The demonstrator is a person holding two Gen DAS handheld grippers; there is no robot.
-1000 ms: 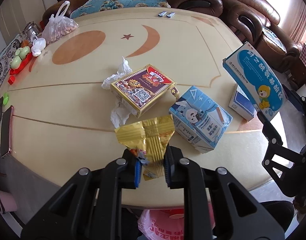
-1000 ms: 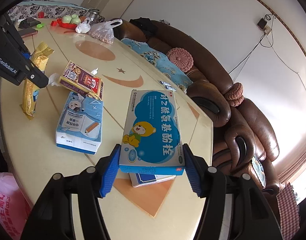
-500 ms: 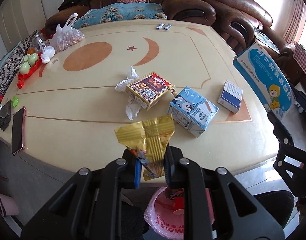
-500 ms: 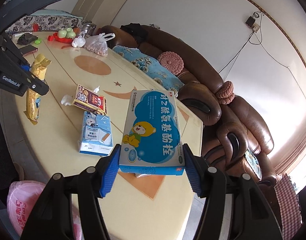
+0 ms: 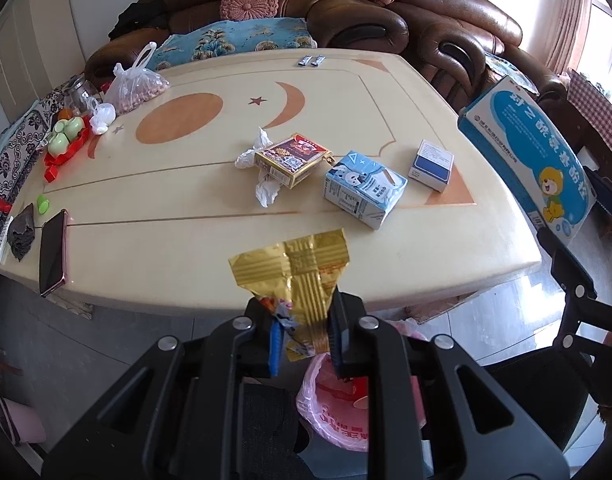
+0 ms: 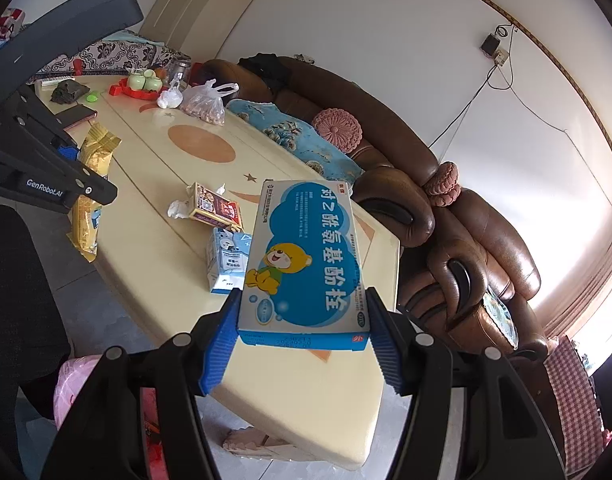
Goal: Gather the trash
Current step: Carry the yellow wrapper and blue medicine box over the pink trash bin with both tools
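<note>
Left gripper (image 5: 304, 336) jaws are clenching the gold wrapper (image 5: 294, 268), light and crinkly, over the pink bag (image 5: 334, 412). Right gripper (image 6: 302, 344) jaws are squeezing the blue carton (image 6: 306, 256), stiff and crushable, off the desk (image 5: 186, 240).

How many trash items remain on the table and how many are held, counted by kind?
Boxes on the table: 3 (red-gold box, milk carton, small blue-white box)
Crumpled tissues on the table: 2
Held in grippers: 2 (gold wrapper, blue medicine box)
Total: 7

Crinkly gold foil wrapper (image 5: 296, 270), glossy cardboard box (image 6: 306, 256), smooth lacquered table (image 5: 186, 232), shiny brown leather sofa (image 5: 446, 28).
</note>
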